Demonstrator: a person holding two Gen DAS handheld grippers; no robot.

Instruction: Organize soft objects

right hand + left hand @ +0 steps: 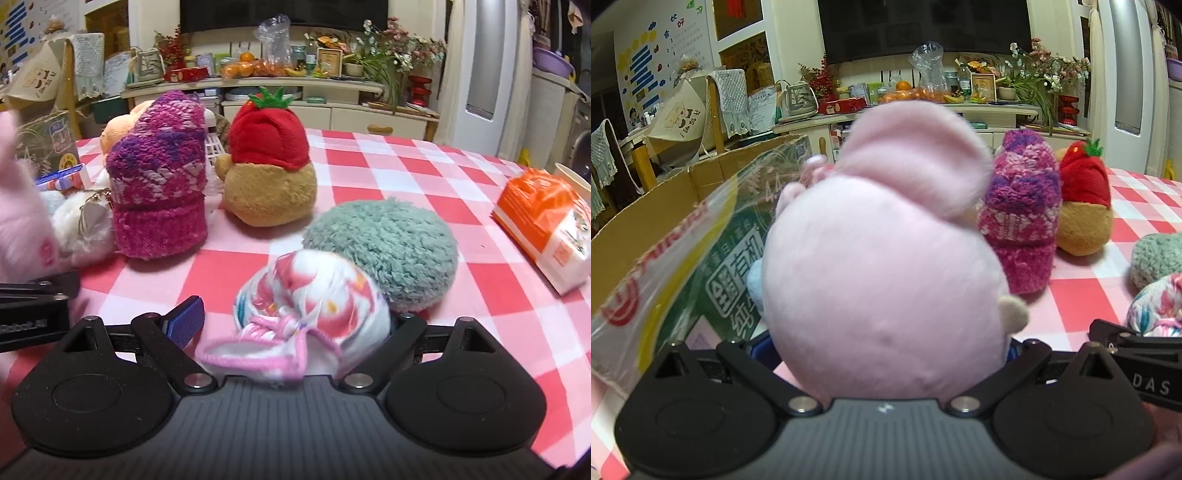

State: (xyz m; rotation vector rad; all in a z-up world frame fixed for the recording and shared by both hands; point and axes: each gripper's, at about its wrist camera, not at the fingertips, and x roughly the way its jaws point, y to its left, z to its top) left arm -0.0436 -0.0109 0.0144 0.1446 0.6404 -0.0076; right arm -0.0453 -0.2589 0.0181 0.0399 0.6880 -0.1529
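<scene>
Pale pink plush [882, 266]; magenta-purple knit hat [159, 184]; red-white checked tablecloth [388, 166]; grey-green fluffy ball [391, 243].

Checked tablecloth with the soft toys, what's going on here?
A person works two handheld grippers. The left gripper is spread wide around a round pink plush toy, beside a cardboard box. The right gripper is spread wide around a floral white-and-pink fabric bundle. Whether either grips firmly is unclear.

A table [388, 173] in a pink-and-white checked cloth carries the soft things. On it sit a strawberry-capped plush [271, 166], a purple knitted roll [159, 177] and a teal fluffy ball [388, 243]. An orange packet [543, 229] lies near its right edge.
</scene>
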